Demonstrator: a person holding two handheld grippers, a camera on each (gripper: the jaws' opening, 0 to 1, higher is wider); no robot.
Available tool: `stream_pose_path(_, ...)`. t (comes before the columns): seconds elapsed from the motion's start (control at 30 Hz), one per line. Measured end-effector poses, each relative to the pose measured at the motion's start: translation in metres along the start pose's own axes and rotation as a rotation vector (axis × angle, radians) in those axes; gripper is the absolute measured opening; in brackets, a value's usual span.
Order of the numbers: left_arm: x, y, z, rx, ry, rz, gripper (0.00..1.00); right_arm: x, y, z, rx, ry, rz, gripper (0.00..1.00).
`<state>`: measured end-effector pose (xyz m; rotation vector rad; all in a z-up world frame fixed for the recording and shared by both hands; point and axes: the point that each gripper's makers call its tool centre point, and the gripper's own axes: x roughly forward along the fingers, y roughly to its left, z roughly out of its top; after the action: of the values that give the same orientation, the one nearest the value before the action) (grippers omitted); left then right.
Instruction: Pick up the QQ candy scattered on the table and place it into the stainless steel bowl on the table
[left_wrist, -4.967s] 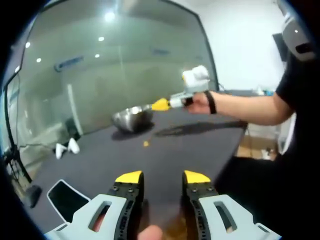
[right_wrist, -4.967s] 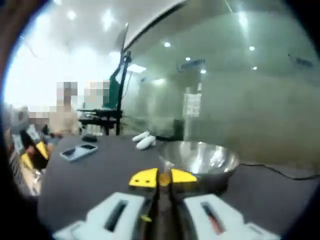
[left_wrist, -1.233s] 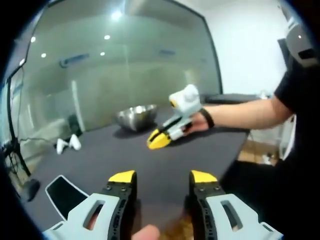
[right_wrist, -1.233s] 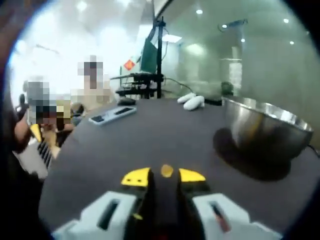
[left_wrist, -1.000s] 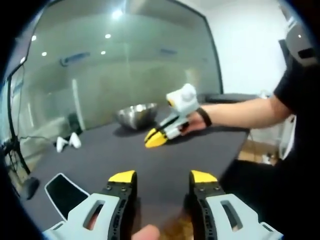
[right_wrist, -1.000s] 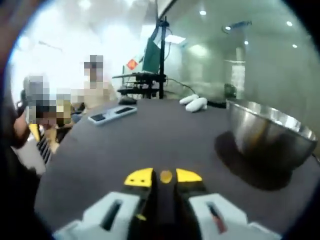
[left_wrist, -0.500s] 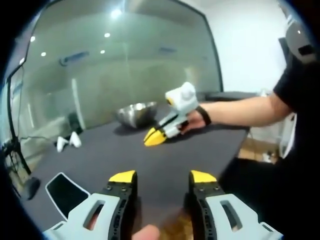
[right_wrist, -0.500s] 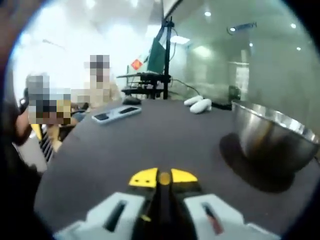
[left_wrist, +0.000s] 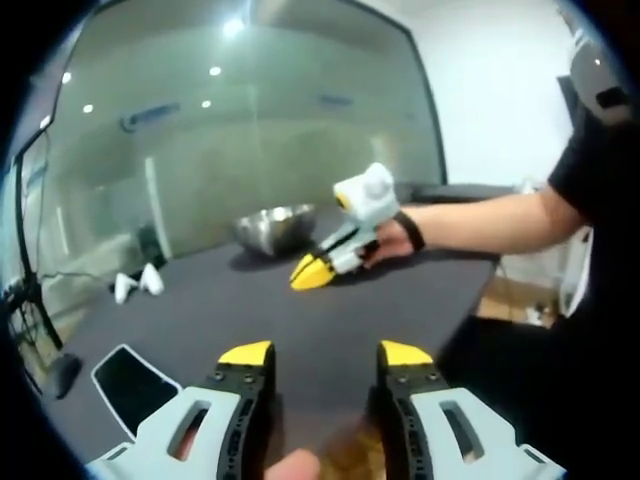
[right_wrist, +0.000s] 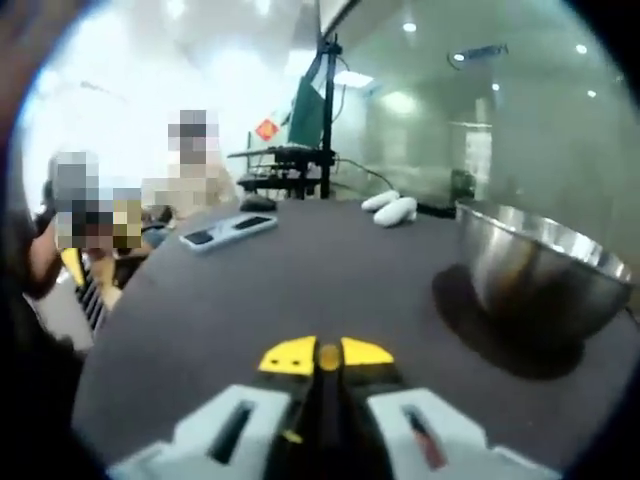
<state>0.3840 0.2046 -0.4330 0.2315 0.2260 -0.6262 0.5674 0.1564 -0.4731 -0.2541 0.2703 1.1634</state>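
Standing on the dark table (right_wrist: 250, 290), the stainless steel bowl (right_wrist: 540, 275) is seen at the right of the right gripper view, upright with its mouth upward; what lies inside cannot be told, as the interior is hidden by the near wall. In the left gripper view the same bowl (left_wrist: 273, 227) is seen just above centre, its contents too small to make out. The right gripper (right_wrist: 326, 355) is observed low at centre with its yellow tips narrowed onto a small orange QQ candy (right_wrist: 327, 353), pinched between them close above the table; the piece is too small and round for a long axis or heading to be judged. In the left gripper view that gripper (left_wrist: 312, 271) is seen at centre, held by a hand (left_wrist: 392, 240) and angled down to the lower left, in front of the bowl. The left gripper (left_wrist: 326, 353) is held wide, nothing between its tips, at the bottom of its own view. A phone (left_wrist: 130, 375) lies at lower left. Compared with half a second ago, little is changed: the candy was already pinched, and the bowl is shifted only slightly in the frame.
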Motion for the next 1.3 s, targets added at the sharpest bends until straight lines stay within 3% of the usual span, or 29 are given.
stream_pose_path(0.17, 0.000, 0.002, 0.002, 0.001, -0.008, 0.001, 0.42, -0.016, -0.002, 0.016, 0.013, -0.053, -0.061, 0.08)
stream_pose_path(0.53, 0.007, 0.001, 0.004, 0.005, -0.015, -0.009, 0.42, -0.055, -0.026, 0.042, 0.038, -0.154, -0.204, 0.08)
stream_pose_path(1.07, 0.009, -0.003, 0.009, 0.017, -0.027, -0.029, 0.42, -0.110, -0.063, 0.069, 0.097, -0.249, -0.388, 0.09)
stream_pose_path(1.23, 0.008, -0.003, 0.010, 0.021, -0.031, -0.028, 0.42, -0.121, -0.074, 0.086, 0.083, -0.276, -0.434, 0.08)
stream_pose_path(1.3, 0.007, -0.003, 0.011, 0.019, -0.032, -0.029, 0.42, -0.125, -0.078, 0.097, 0.040, -0.287, -0.460, 0.08)
